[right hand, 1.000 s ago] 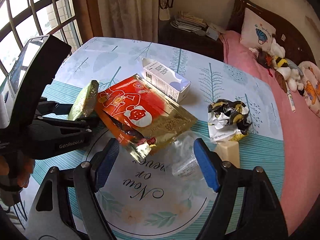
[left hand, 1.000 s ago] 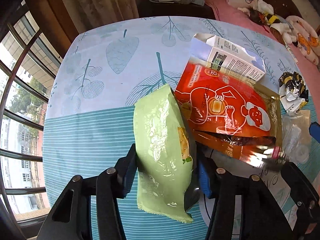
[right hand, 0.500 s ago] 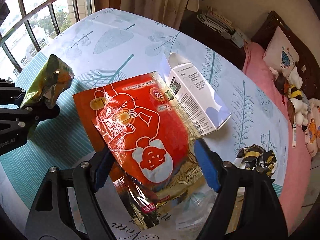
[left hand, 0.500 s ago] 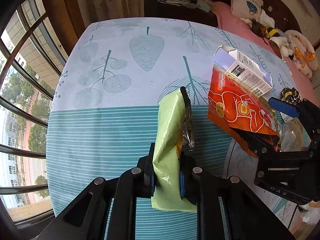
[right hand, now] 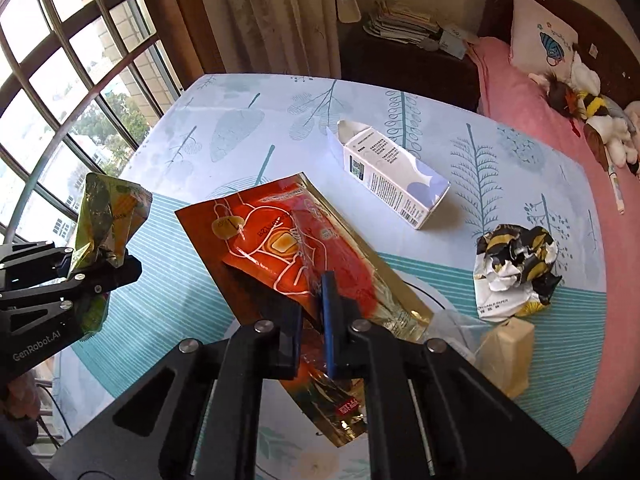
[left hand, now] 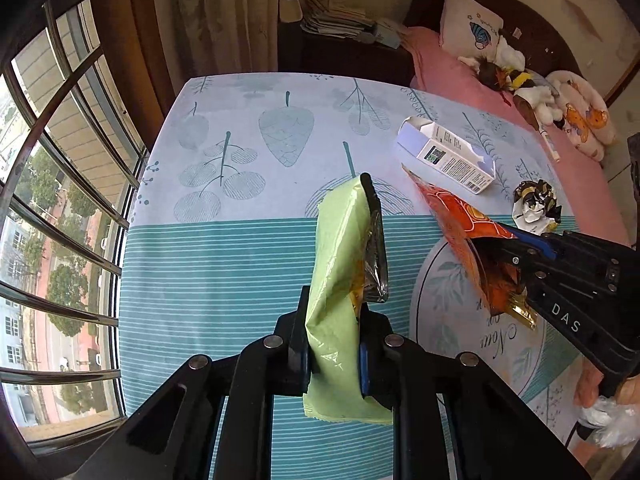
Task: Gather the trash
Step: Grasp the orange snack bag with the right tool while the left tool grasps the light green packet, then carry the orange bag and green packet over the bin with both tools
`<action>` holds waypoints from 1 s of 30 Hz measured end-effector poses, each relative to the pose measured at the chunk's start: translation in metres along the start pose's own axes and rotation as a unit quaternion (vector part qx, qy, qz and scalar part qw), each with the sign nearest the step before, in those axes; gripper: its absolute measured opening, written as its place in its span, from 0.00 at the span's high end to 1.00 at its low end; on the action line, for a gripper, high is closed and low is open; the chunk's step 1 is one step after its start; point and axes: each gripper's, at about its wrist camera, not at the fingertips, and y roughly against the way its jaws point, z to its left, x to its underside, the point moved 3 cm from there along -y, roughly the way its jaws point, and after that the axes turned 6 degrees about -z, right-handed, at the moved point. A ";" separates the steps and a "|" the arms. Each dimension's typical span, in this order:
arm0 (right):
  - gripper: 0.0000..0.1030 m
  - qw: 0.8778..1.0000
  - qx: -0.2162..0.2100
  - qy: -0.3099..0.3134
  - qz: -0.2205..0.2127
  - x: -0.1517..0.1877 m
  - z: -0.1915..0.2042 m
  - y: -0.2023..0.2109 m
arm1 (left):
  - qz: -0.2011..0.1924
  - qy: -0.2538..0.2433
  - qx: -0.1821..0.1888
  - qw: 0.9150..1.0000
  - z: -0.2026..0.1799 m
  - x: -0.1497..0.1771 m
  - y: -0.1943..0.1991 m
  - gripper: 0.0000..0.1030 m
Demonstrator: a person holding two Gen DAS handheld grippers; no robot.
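Observation:
My left gripper (left hand: 334, 344) is shut on a light green snack wrapper (left hand: 340, 276), held up above the table; the same wrapper (right hand: 106, 216) and left gripper (right hand: 108, 268) show at the left of the right wrist view. My right gripper (right hand: 312, 312) is shut on a red and gold foil pouch (right hand: 292, 240), lifted off the cloth. From the left wrist view the pouch (left hand: 464, 240) hangs edge-on from the right gripper (left hand: 516, 256). On the table lie a white carton box (right hand: 392, 176) and a crumpled black, yellow and white wrapper (right hand: 516, 272).
A leaf-print tablecloth (left hand: 248, 152) covers the table. A pale yellow block (right hand: 508, 344) and clear plastic (right hand: 456, 324) lie near the crumpled wrapper. A barred window (left hand: 52, 184) runs along the left. A pink bed (right hand: 532, 116) with soft toys borders the table's right side.
Both grippers went from open to shut: the left on the green wrapper, the right on the red pouch. Both items have been raised off the table.

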 end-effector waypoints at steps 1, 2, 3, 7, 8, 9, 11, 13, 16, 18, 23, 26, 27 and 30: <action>0.96 1.000 -0.007 -0.009 -0.006 0.003 0.000 0.012 | -0.004 -0.002 0.001 1.000 -0.005 0.002 0.010 0.84; 0.97 1.000 -0.012 -0.017 -0.014 0.008 0.001 0.026 | -0.010 -0.005 0.003 1.000 -0.009 0.006 0.020 0.84; 0.98 0.999 -0.019 -0.023 -0.022 0.011 0.002 0.038 | -0.015 -0.008 0.003 1.000 -0.015 0.009 0.030 0.84; 1.00 0.996 -0.049 -0.048 -0.049 0.037 0.005 0.096 | -0.038 -0.016 0.003 0.999 -0.037 0.033 0.080 0.84; 1.00 0.995 -0.056 -0.054 -0.055 0.046 0.004 0.111 | -0.043 -0.017 0.001 0.999 -0.043 0.041 0.093 0.84; 1.00 0.994 -0.064 -0.058 -0.060 0.056 0.004 0.126 | -0.048 -0.018 0.001 0.999 -0.049 0.049 0.106 0.84; 1.00 0.993 -0.073 -0.060 -0.069 0.081 0.007 0.161 | -0.058 -0.020 0.001 0.998 -0.064 0.068 0.132 0.84; 1.00 0.992 -0.084 -0.060 -0.076 0.106 0.008 0.192 | -0.069 -0.022 0.001 0.997 -0.076 0.090 0.161 0.84; 1.00 0.990 -0.097 -0.062 -0.085 0.150 0.006 0.240 | -0.082 -0.024 0.004 0.996 -0.101 0.126 0.200 0.84; 1.00 0.989 -0.103 -0.064 -0.089 0.180 0.006 0.271 | -0.089 -0.027 0.008 0.996 -0.122 0.152 0.224 0.84; 1.00 0.987 -0.117 -0.067 -0.091 0.255 0.005 0.337 | -0.096 -0.029 0.017 0.995 -0.168 0.226 0.279 0.84; 1.00 0.987 -0.124 -0.059 -0.086 0.301 0.008 0.372 | -0.094 -0.033 0.021 0.995 -0.191 0.272 0.307 0.84; 1.00 0.987 -0.127 -0.057 -0.082 0.316 0.009 0.381 | -0.092 -0.034 0.023 0.995 -0.197 0.286 0.314 0.84; 1.00 0.987 -0.130 -0.057 -0.070 0.357 0.009 0.402 | -0.081 -0.040 0.031 0.995 -0.214 0.327 0.331 0.84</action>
